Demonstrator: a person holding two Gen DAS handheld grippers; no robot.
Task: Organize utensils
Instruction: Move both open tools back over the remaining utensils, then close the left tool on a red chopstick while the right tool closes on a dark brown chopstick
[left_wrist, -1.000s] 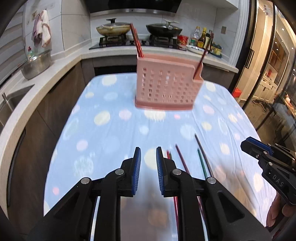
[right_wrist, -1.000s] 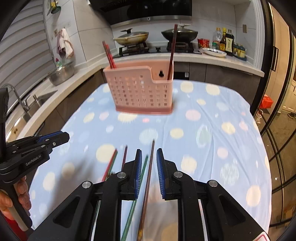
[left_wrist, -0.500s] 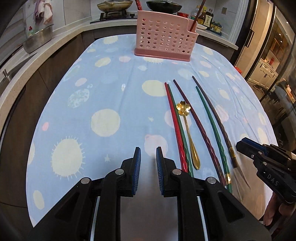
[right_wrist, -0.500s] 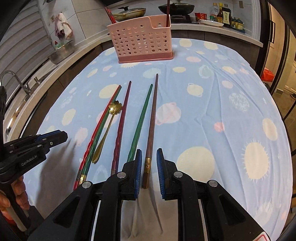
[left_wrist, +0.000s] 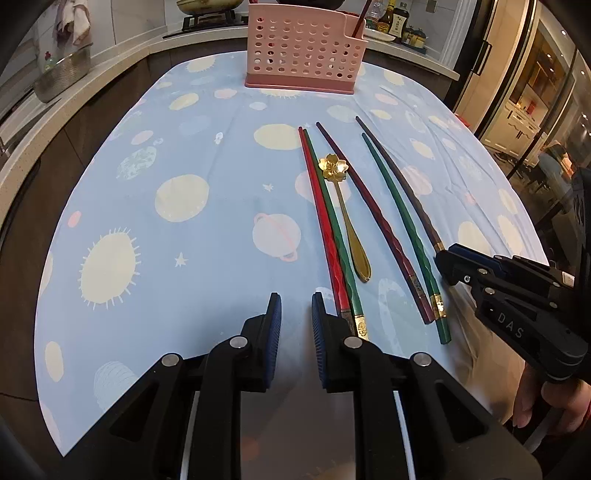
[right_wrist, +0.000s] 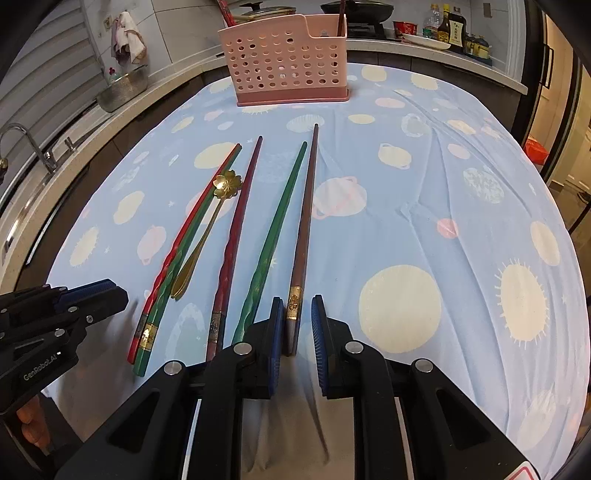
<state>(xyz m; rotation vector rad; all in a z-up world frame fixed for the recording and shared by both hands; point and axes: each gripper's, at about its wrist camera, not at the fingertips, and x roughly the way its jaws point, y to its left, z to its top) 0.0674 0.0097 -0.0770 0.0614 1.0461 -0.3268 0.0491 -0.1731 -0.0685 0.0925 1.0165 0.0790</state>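
Right claw (right_wrist: 295, 325): jaws slightly apart, straddling the butt end of the brown chopstick (right_wrist: 304, 218); pad contact cannot be confirmed. Left claw (left_wrist: 295, 321): jaws slightly apart, empty, just left of the red chopstick (left_wrist: 321, 221). Five chopsticks and a gold spoon (left_wrist: 341, 210) lie on the blue-clothed worktop (left_wrist: 166, 221). The pink rack (right_wrist: 286, 62) stands at the far end; its top and contents are cropped.

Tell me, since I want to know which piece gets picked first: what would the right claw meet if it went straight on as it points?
Probably the brown chopstick: its gold-banded end lies between the right claw's jaws, which have not closed on it. Depth is unclear.
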